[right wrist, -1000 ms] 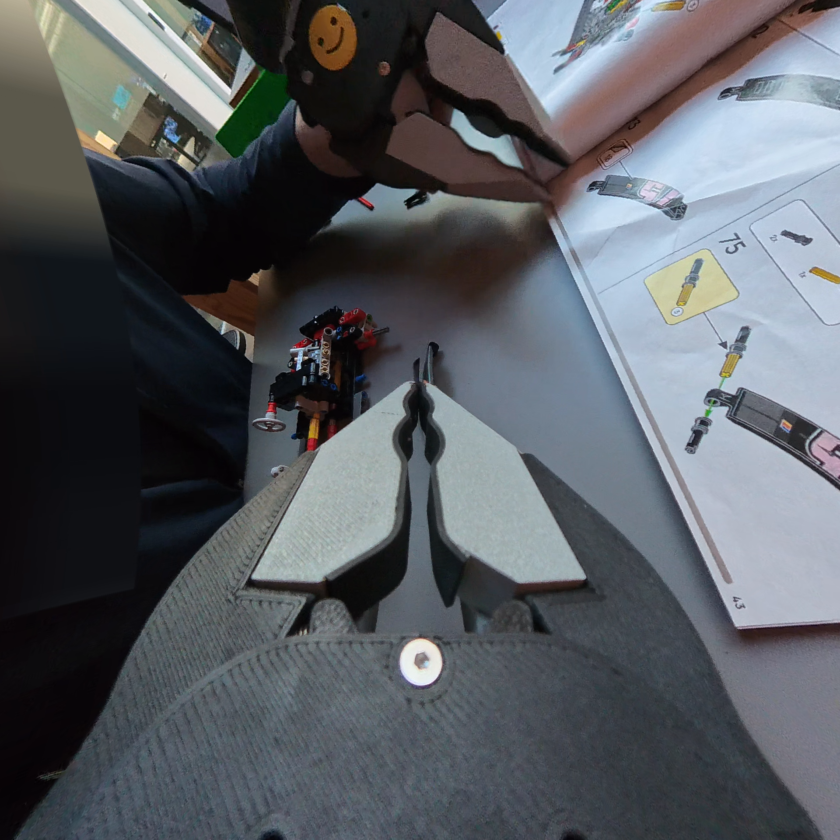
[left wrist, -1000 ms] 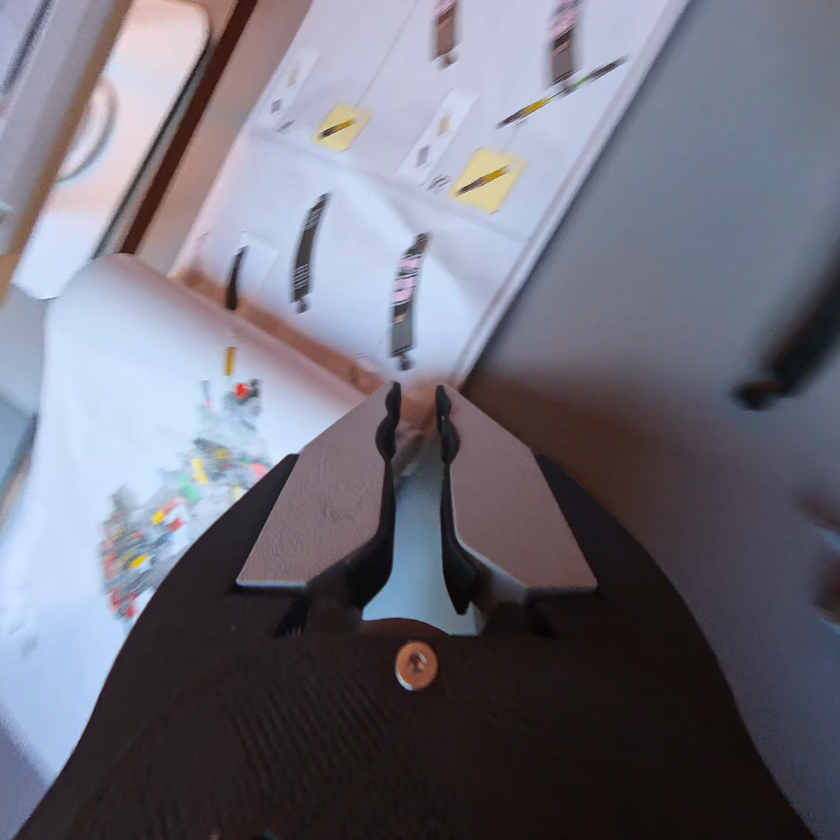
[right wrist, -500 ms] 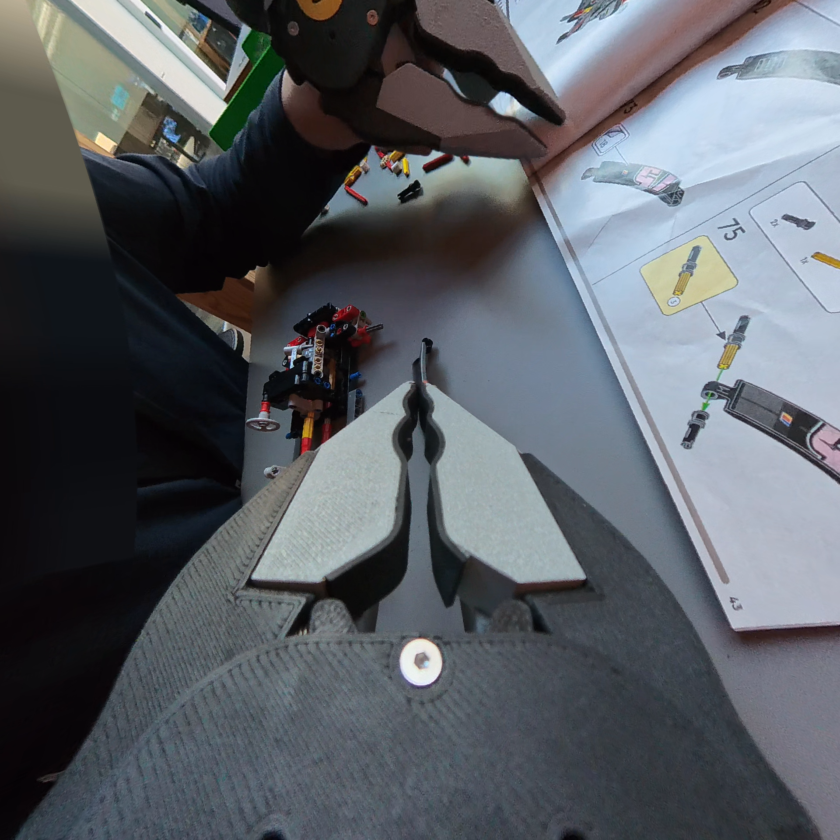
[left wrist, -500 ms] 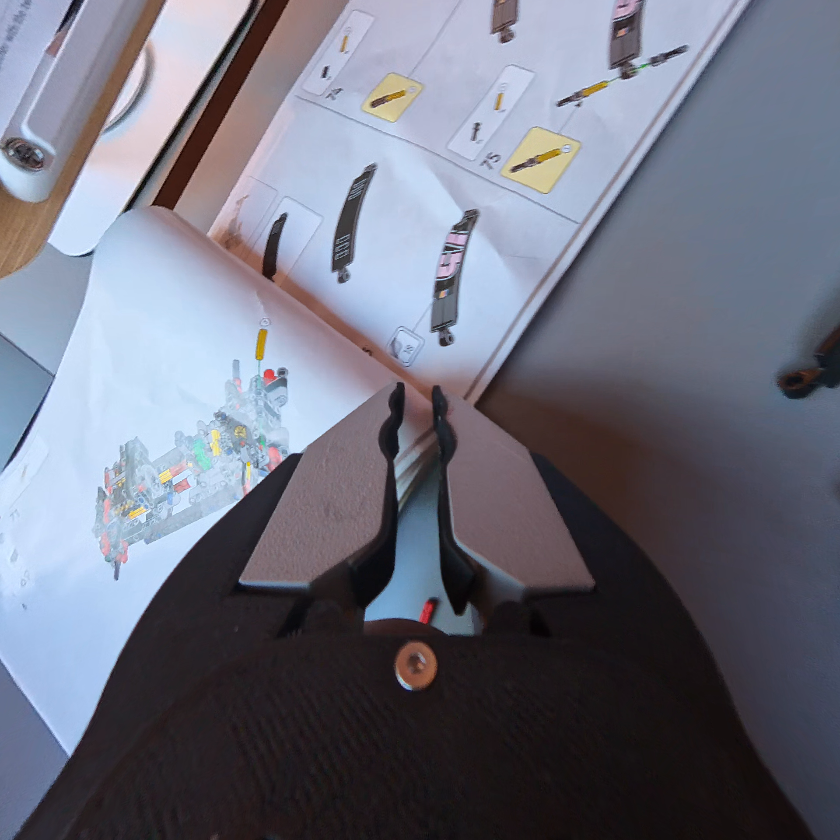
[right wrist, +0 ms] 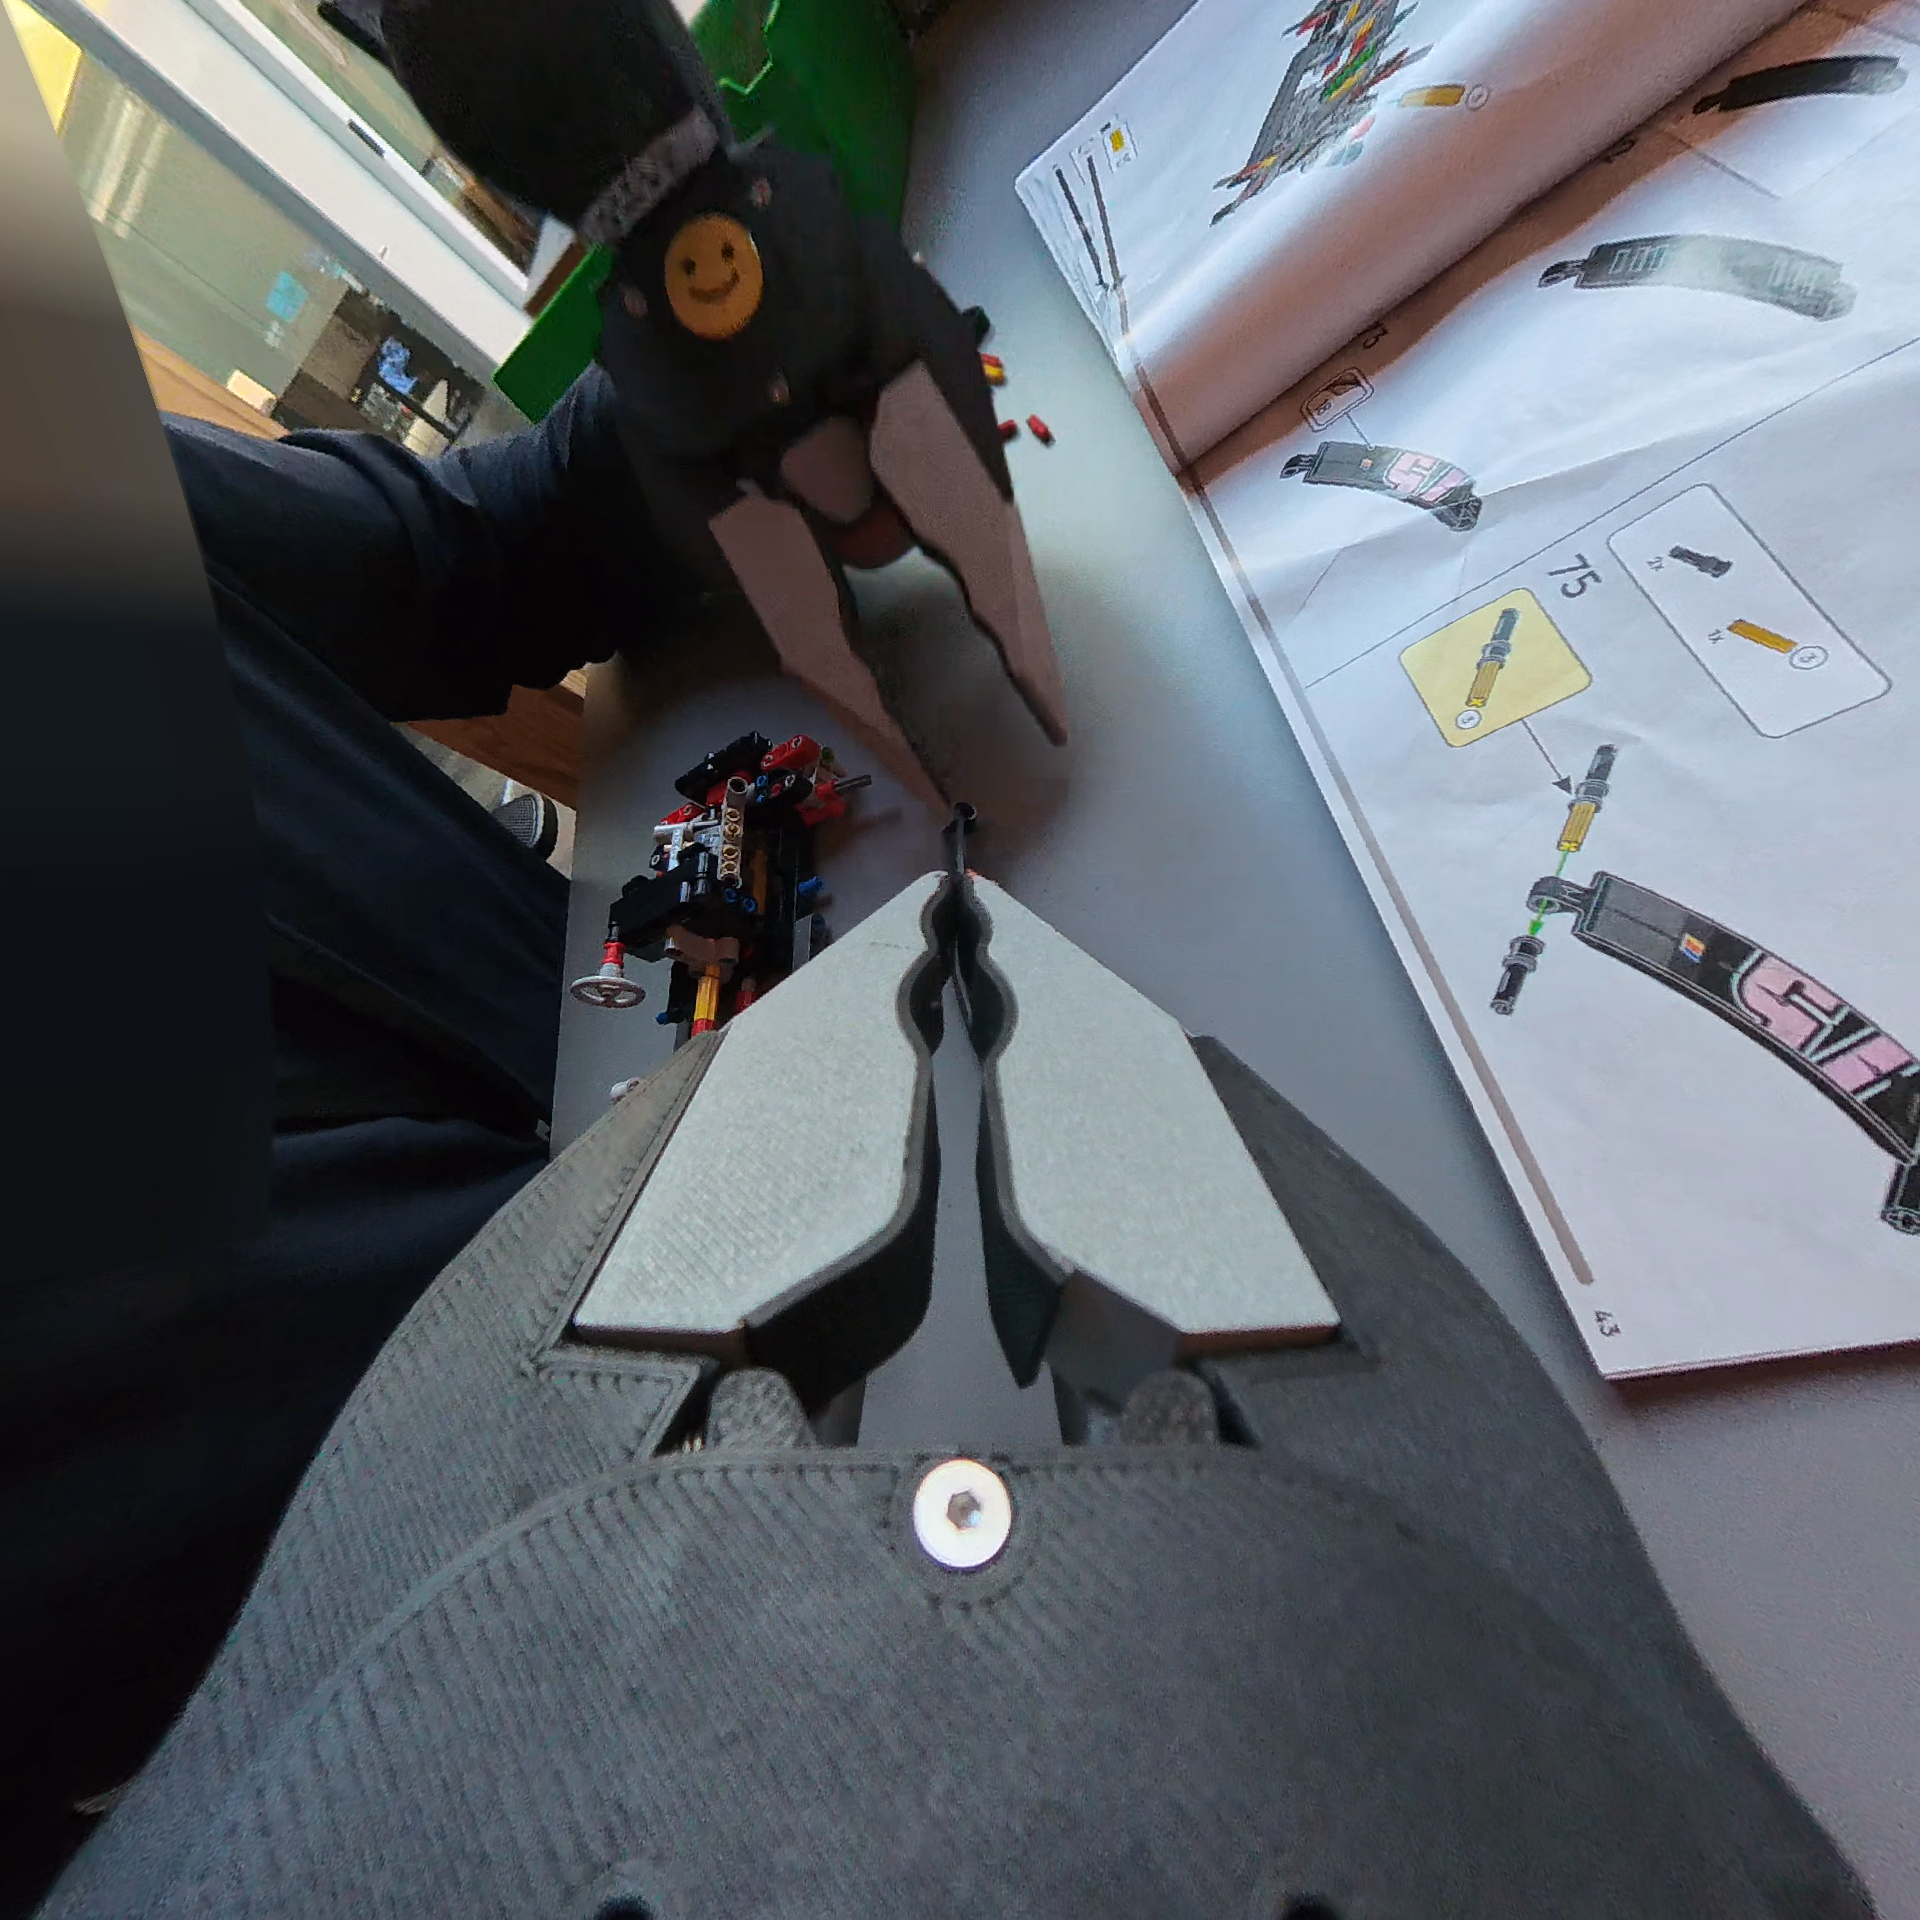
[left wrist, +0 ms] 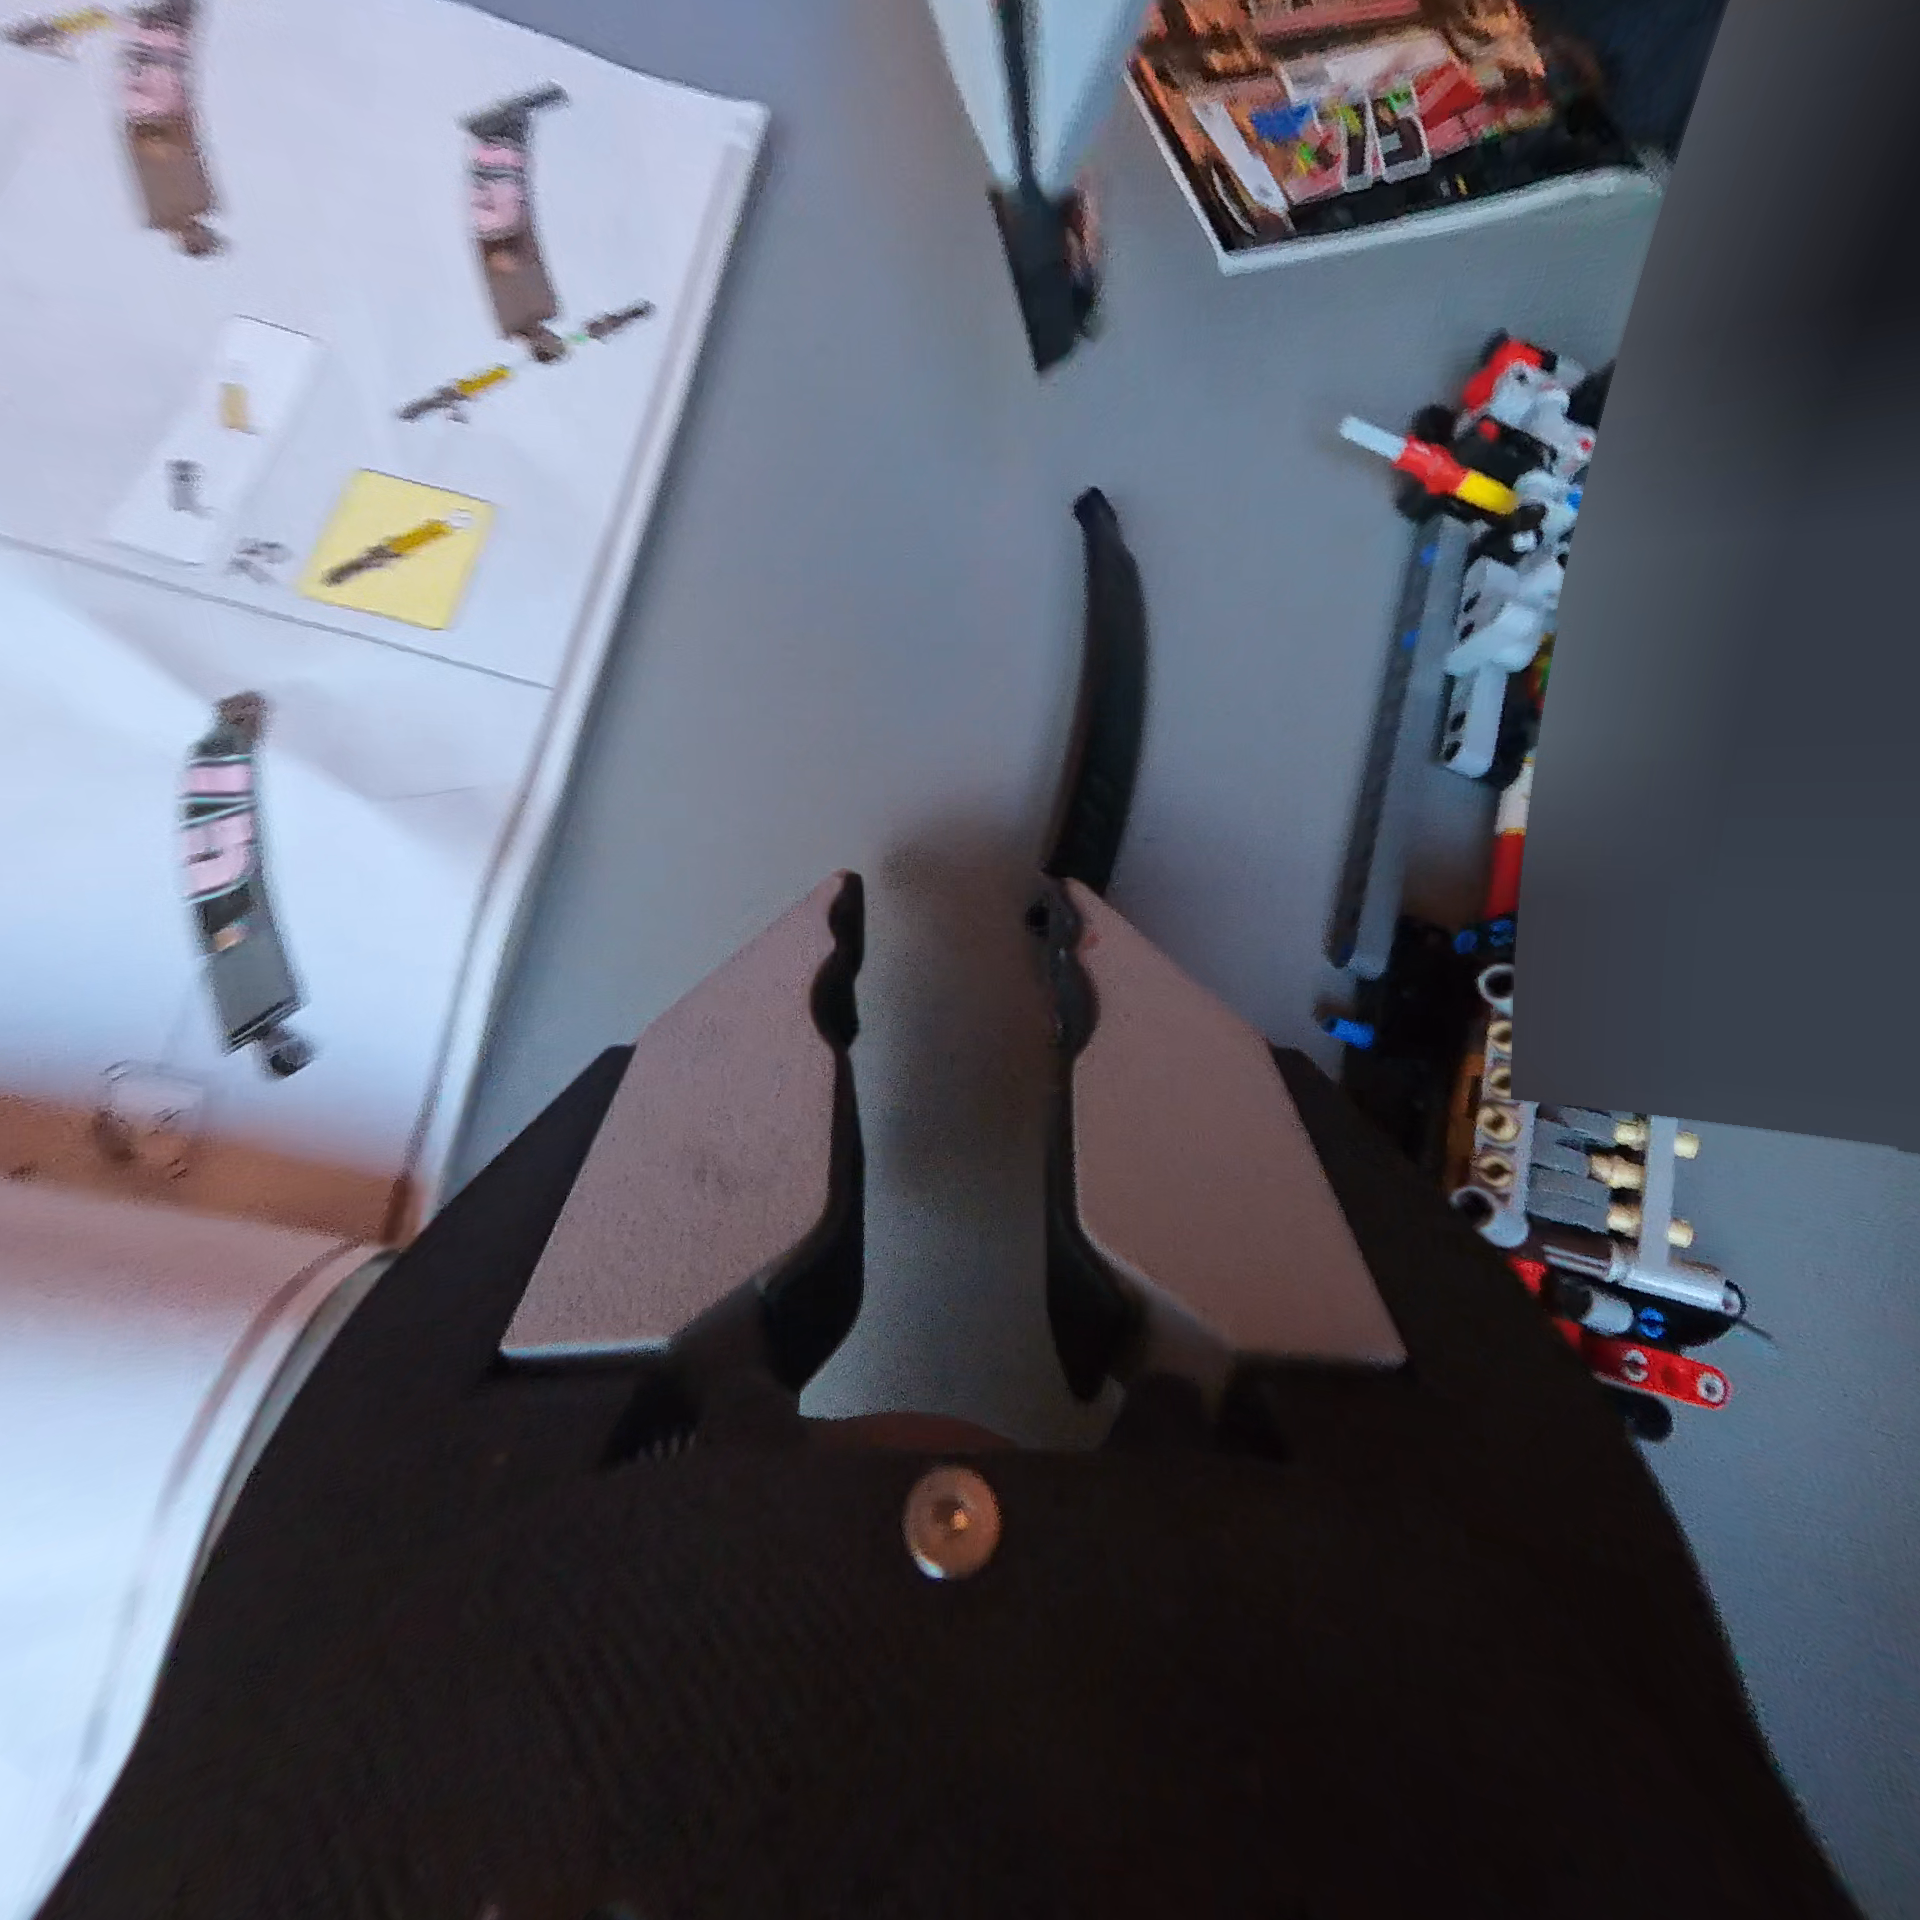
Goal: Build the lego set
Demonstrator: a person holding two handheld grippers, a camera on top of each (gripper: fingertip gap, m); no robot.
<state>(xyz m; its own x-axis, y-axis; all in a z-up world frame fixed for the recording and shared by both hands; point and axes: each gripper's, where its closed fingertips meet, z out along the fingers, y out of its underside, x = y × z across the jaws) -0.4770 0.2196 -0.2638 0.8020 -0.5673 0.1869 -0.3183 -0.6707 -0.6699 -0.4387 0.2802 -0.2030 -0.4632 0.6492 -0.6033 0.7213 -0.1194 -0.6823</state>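
My right gripper (right wrist: 956, 883) is shut on a thin black curved piece (right wrist: 958, 842), seen edge-on; its ringed end pokes out past the fingertips. In the left wrist view the same piece (left wrist: 1107, 686) runs as a long black arc over the grey table (left wrist: 862, 520). My left gripper (left wrist: 956, 894) is open, and its right fingertip (left wrist: 1065, 935) is beside the piece's ringed end. The left pad stands clear of it. The left gripper also shows in the right wrist view (right wrist: 1003, 769), jaws apart, tips just beyond the piece's end.
An open instruction booklet (right wrist: 1558, 520) lies to the right; it also shows in the left wrist view (left wrist: 312, 520). A partly built brick model (right wrist: 727, 883) lies left of the right gripper. A box of parts (left wrist: 1371, 114), loose small pieces (right wrist: 1013, 416) and a person's dark sleeve (right wrist: 416, 540) are nearby. The grippers' ends are close to 10 cm from one another.
My left gripper left the booklet's page edge, swung over to the black piece's end and opened its jaws. My right gripper stayed shut on the piece, nearly still.
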